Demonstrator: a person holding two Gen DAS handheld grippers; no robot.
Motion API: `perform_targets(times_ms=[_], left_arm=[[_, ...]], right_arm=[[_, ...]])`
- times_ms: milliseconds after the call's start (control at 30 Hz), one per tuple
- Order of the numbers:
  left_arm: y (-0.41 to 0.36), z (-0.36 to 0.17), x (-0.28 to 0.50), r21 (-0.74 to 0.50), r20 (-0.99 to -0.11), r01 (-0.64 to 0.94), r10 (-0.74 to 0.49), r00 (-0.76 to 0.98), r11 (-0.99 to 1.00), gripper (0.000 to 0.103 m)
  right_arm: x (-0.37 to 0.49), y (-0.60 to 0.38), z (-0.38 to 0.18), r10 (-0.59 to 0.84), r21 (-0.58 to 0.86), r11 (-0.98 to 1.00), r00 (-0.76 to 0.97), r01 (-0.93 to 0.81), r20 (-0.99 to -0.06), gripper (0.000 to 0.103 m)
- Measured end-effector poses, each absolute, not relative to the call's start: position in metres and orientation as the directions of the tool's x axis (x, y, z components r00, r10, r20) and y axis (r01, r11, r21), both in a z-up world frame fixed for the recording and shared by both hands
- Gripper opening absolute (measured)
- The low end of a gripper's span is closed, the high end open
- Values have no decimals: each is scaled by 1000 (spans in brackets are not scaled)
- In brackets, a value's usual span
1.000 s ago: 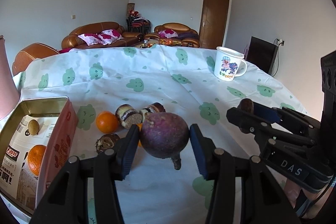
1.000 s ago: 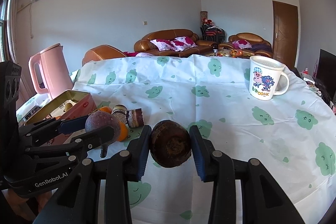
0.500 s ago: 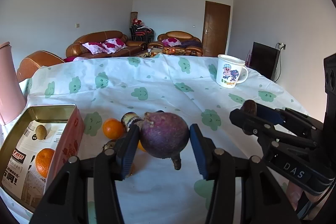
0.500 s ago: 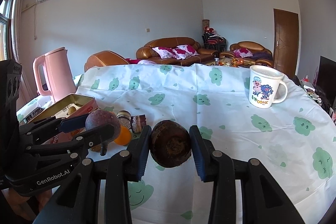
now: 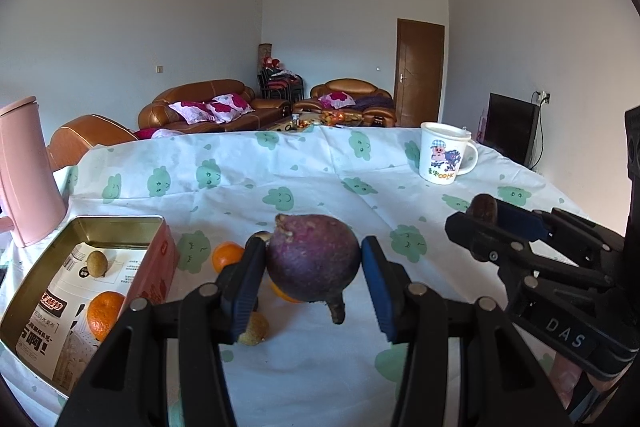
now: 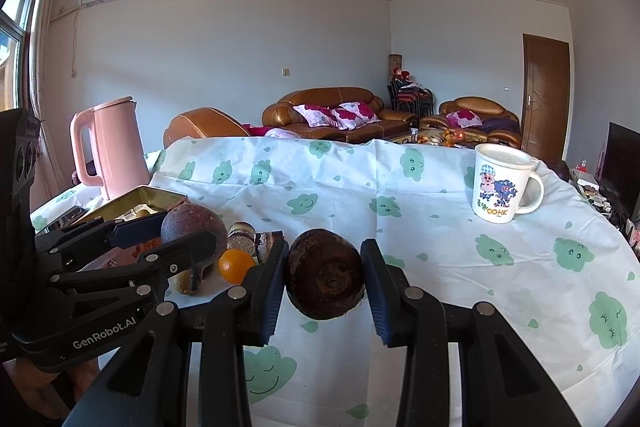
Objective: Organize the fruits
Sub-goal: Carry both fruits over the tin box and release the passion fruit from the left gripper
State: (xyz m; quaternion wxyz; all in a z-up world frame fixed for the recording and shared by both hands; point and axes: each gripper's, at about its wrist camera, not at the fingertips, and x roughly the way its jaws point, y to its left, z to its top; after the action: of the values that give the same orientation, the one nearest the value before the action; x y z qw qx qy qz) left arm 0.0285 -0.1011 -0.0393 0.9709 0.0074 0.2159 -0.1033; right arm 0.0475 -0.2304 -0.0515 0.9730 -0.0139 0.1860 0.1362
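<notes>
A table covered with a white cloth (image 5: 320, 167) printed with green clouds carries everything. At its left edge stands a pink kettle (image 6: 116, 147), and near it an open tin box (image 5: 48, 291) holding an orange (image 5: 105, 313) and a small brown fruit (image 5: 97, 263). A white mug (image 6: 500, 183) stands far right. The left gripper (image 5: 314, 267) is closed on a purple fruit (image 5: 312, 259), lifted above the cloth. The right gripper (image 6: 324, 275) is clamped on a dark brown fruit (image 6: 326, 273), also in the air. Another orange (image 6: 236, 265) lies on the cloth between them.
</notes>
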Motion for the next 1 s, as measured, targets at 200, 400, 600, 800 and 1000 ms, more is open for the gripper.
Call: perform_targets(times_ms=[200,400,600,800,1000], left_arm=[[-90,-32,21,-28,-424,189,-183,887,982,51],[-46,-16,19,-39,-422,97,-104,901,995,51],[11,-11,22,-55,-449,-12,-14,894,998,51],[58,-16,23,-64,-478,-101,58,876,993,51],[94,-29,28,-91,-530,-156,84,844,984,51]], right_arm=[[52,-224,-49,318,73,947,868,-314,-381,39],[57,-185,-26,409,58,906,834,-418,-370,39],[70,-131,-12,506,51,848,778,-527,-373,39],[76,-85,-11,561,34,801,729,-598,-393,39],[79,-43,-25,602,31,751,665,-659,-443,39]])
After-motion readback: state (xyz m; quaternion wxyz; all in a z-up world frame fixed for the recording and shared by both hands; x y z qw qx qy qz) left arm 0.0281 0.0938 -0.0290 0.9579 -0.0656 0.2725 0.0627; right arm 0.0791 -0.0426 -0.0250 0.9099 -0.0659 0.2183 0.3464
